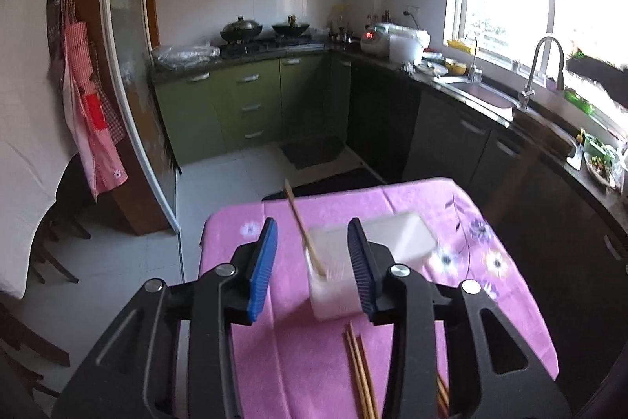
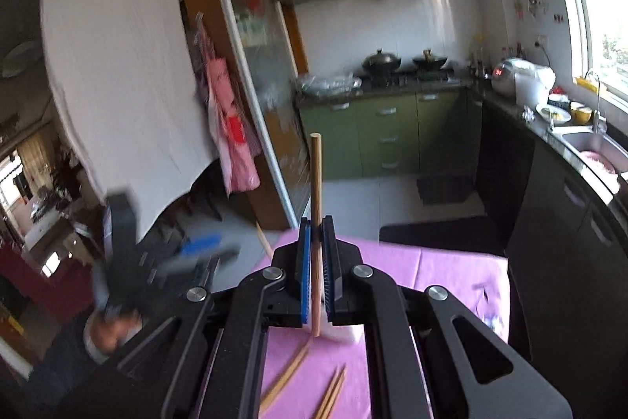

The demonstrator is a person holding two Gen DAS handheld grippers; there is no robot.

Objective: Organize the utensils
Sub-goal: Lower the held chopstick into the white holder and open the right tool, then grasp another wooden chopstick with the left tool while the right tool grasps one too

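Right gripper [image 2: 316, 262] has its jaws closed on one upright chopstick [image 2: 316, 183] — left gripper [image 1: 313, 262] is wide open around the white holder [image 1: 333, 295], where another chopstick [image 1: 304, 228] leans.

Tabletop [image 1: 274, 360] covered by a pink floral cloth [image 1: 463, 218]. A white holder [image 1: 333, 295] stands on it; loose chopsticks [image 1: 359, 372] lie just beside the holder, a white tray [image 1: 404, 234] behind.
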